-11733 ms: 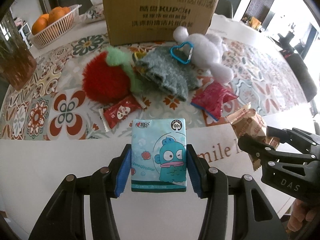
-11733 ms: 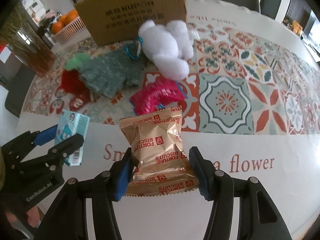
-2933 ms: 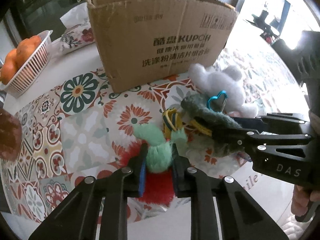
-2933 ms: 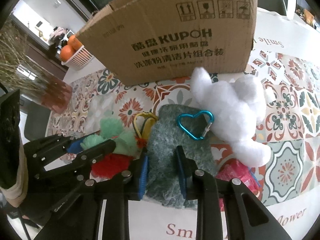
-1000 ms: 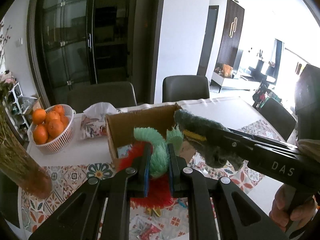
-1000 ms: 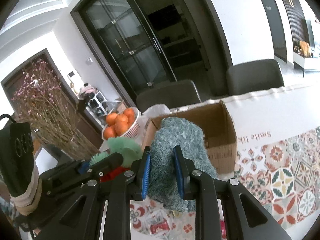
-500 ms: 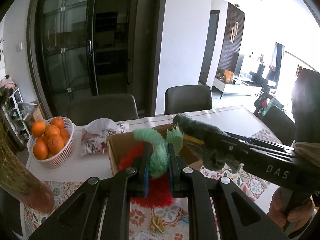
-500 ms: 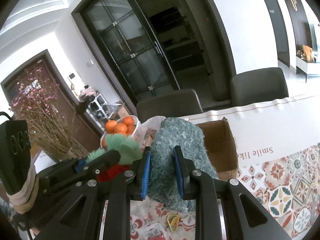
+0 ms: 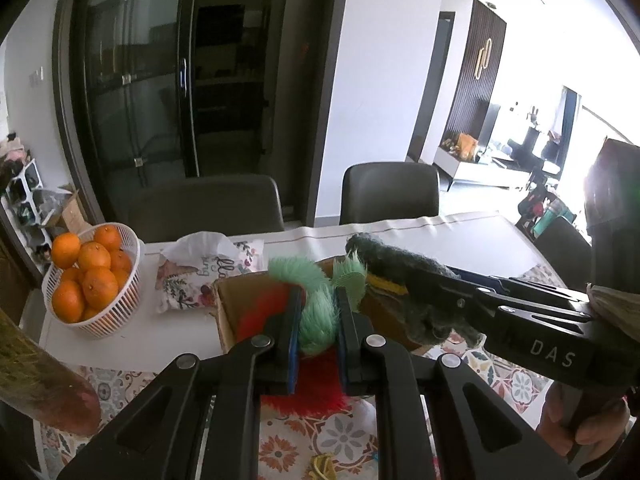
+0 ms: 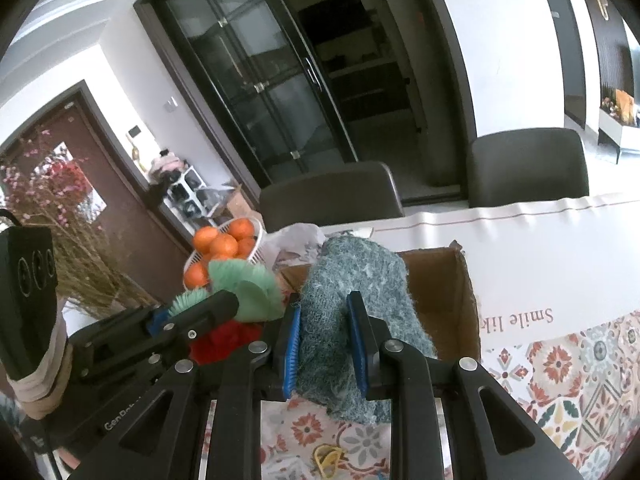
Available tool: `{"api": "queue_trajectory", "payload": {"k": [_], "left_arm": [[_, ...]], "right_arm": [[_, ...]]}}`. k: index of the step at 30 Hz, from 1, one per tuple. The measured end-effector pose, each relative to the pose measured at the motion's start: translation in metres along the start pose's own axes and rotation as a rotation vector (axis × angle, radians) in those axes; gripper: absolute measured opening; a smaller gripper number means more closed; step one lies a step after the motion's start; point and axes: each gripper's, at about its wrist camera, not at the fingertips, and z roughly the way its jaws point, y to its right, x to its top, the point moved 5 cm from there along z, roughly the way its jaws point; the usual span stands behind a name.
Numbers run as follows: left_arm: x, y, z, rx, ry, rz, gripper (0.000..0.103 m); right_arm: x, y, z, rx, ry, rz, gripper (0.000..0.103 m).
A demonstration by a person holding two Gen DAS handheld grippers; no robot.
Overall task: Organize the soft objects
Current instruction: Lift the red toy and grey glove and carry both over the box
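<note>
Left wrist view: I'm seeing the left gripper [image 9: 317, 322] clamping the green tuft of the red/green plush toy [image 9: 320, 316], red body hanging below the pads, toy held up in the air in front of the open cardboard box [image 9: 224, 312]. Right gripper [image 9: 416, 292] is reaching in from the right w/ the grey-green fuzzy cloth [image 9: 400, 276] pinched in its fingers. Right wrist view: right gripper [image 10: 325, 344] is squeezing the cloth [image 10: 352, 280] between blue pads, cloth draping down over the box [image 10: 452, 292] opening; can't tell if it's touching the box. Left gripper [image 10: 200, 310] is sitting just beside it at left w/ the plush [image 10: 240, 280]. Bkgd: basket of oranges [image 9: 92, 276], tissue pack [image 9: 204, 268], patterned tablecloth [image 10: 580, 364], yellow hair tie [image 10: 328, 456] lying on the cloth pattern below.
</note>
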Motion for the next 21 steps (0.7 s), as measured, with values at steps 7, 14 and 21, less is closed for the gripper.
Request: {"api": "queue_trajectory", "payload": {"k": [7,14,21], "left_arm": [[-0.004,-0.006,0.034,0.007,-0.059,-0.009,0.016],[-0.009,-0.014,0.063,-0.005,-0.118,-0.035,0.016],[-0.017,-0.016,0.09,-0.014,-0.186,-0.033,0.016]], "right_arm": [[0.002,0.015,0.031,-0.033,-0.059,-0.022,0.023],[-0.002,0.027,0.06,-0.039,-0.121,-0.022,0.023],[-0.011,0.04,0.083,-0.053,-0.185,-0.009,0.024]]}}
